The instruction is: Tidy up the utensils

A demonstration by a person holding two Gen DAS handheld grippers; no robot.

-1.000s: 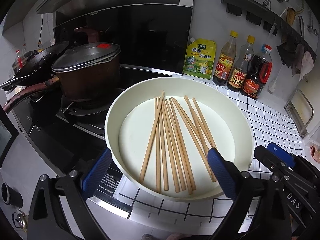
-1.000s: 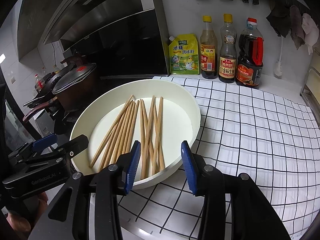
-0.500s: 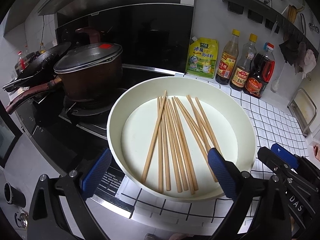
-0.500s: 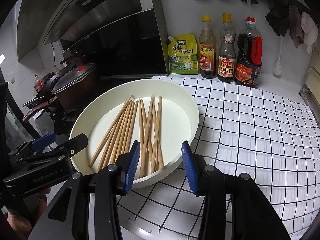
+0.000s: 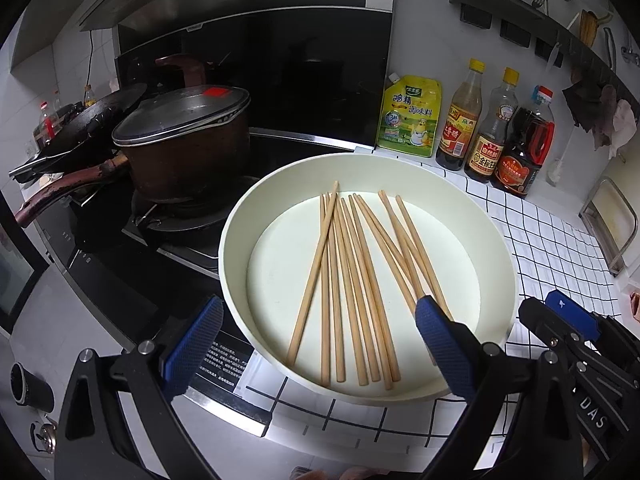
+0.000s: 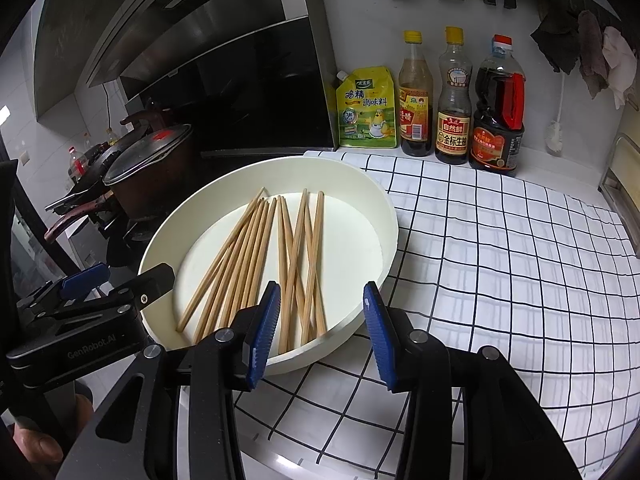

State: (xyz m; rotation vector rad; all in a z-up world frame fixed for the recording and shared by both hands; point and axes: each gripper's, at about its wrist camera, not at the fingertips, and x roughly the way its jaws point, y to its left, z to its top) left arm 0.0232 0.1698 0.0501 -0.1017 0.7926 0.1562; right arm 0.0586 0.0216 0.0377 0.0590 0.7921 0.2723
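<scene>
The chopsticks [image 5: 352,280] lie loose in the round white tray [image 5: 496,256], which rests on the checked worktop [image 6: 500,260] beside the stove. From the right wrist view they form two groups: a fanned bundle toward 9 o'clock and a crossed set toward 3 o'clock, with tips pointing to 12 o'clock. None is lifted or gripped.

The left gripper [image 5: 316,340] hangs at the tray's near rim with its jaws spread wide and empty. The right gripper [image 6: 320,332] stands at 6 o'clock of the crossed set, with jaws parted and empty — the gap is narrower than the left's.

Compared with a second ago, the change is small. Both wrist views have shifted slightly, and the tray sits a little farther right in the left view. The sticks keep the same layout, and the jaw openings are unchanged.

Judgement: the sticks are gathered in one container but unaligned — this fits either a sorting stage or a collecting stage.
</scene>
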